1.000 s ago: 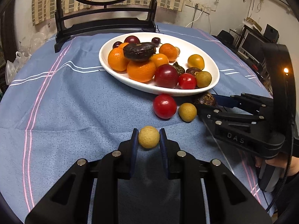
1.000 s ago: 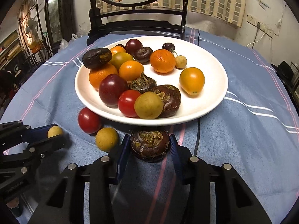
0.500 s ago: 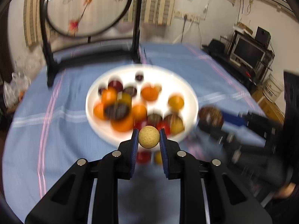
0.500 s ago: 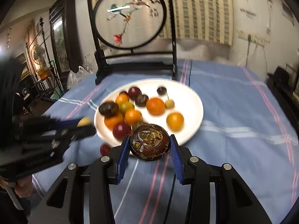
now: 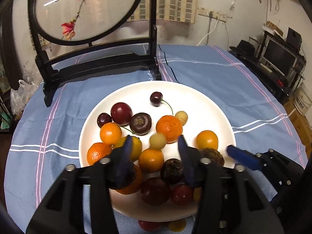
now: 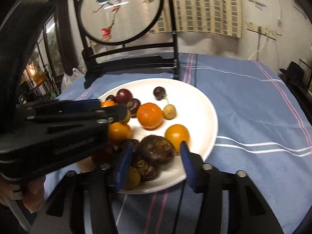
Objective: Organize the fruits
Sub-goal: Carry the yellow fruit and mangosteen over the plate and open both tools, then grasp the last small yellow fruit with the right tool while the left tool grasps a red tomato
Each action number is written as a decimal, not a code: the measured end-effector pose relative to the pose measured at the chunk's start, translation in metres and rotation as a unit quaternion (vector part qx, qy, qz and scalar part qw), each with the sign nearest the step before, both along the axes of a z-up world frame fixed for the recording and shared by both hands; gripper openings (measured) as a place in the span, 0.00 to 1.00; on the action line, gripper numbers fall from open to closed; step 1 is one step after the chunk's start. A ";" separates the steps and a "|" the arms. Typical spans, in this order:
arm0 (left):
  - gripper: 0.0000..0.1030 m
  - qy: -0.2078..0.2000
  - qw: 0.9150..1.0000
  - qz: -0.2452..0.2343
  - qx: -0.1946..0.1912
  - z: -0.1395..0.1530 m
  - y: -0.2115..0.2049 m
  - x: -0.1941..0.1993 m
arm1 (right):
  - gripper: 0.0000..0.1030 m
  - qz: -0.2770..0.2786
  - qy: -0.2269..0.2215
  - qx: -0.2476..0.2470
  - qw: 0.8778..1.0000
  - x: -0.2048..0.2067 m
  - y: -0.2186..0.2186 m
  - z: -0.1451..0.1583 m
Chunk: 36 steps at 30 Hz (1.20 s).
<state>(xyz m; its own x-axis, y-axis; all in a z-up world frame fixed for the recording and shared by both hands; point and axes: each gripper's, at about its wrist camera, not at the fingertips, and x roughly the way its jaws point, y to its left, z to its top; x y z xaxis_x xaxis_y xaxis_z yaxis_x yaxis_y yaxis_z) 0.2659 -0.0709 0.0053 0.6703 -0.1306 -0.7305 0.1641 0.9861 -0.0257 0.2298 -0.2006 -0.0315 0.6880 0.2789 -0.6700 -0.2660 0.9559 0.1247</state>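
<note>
Left gripper [image 5: 155, 152]: held over the near half of the white plate [image 5: 204, 101]; its fingers have just been opening and are spread apart, nothing clamped.
Small yellow fruit [image 5: 157, 140]: seen blurred between the left fingers, clear of both pads, above the piled fruit; whether it is already resting on the pile cannot be told.
Right gripper [image 6: 154, 160]: held at the plate's near rim; its fingers have just been opening and are parted.
Dark brown fruit [image 6: 156, 150]: placed between the right fingers, apparently touched by neither, lying on other dark fruit on the plate.
Plate contents: oranges, plums, cherries and tomatoes are heaped toward the left side.
Worktop [image 5: 214, 72]: covered by a blue striped cloth.
Loose fruit: a red one [image 5: 148, 225] and a yellow one [image 5: 176, 225] are left on the cloth just below the plate's near rim.
</note>
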 end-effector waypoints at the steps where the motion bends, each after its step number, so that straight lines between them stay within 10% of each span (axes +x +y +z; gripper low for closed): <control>1: 0.53 -0.003 1.000 0.000 -0.002 0.002 0.001 -0.003 | 0.56 -0.002 -0.003 0.004 1.000 -0.002 -0.003 0.001; 11: 0.79 -0.034 0.998 0.046 -0.011 0.008 0.052 -0.069 | 0.61 0.031 0.021 0.008 0.999 -0.046 -0.005 0.004; 25: 0.83 0.045 0.996 0.078 -0.026 -0.056 0.097 -0.089 | 0.62 0.081 0.080 -0.084 0.990 -0.067 0.067 -0.034; 29: 0.83 0.050 0.995 0.077 -0.040 -0.056 0.099 -0.088 | 0.54 0.071 0.081 -0.091 0.990 -0.056 0.075 -0.039; 33: 0.83 0.046 0.996 0.071 -0.040 -0.054 0.097 -0.089 | 0.24 0.070 0.075 -0.084 0.991 -0.048 0.076 -0.039; 36: 0.83 0.045 0.996 0.065 -0.038 -0.054 0.094 -0.090 | 0.24 0.072 0.066 -0.077 0.992 -0.052 0.072 -0.037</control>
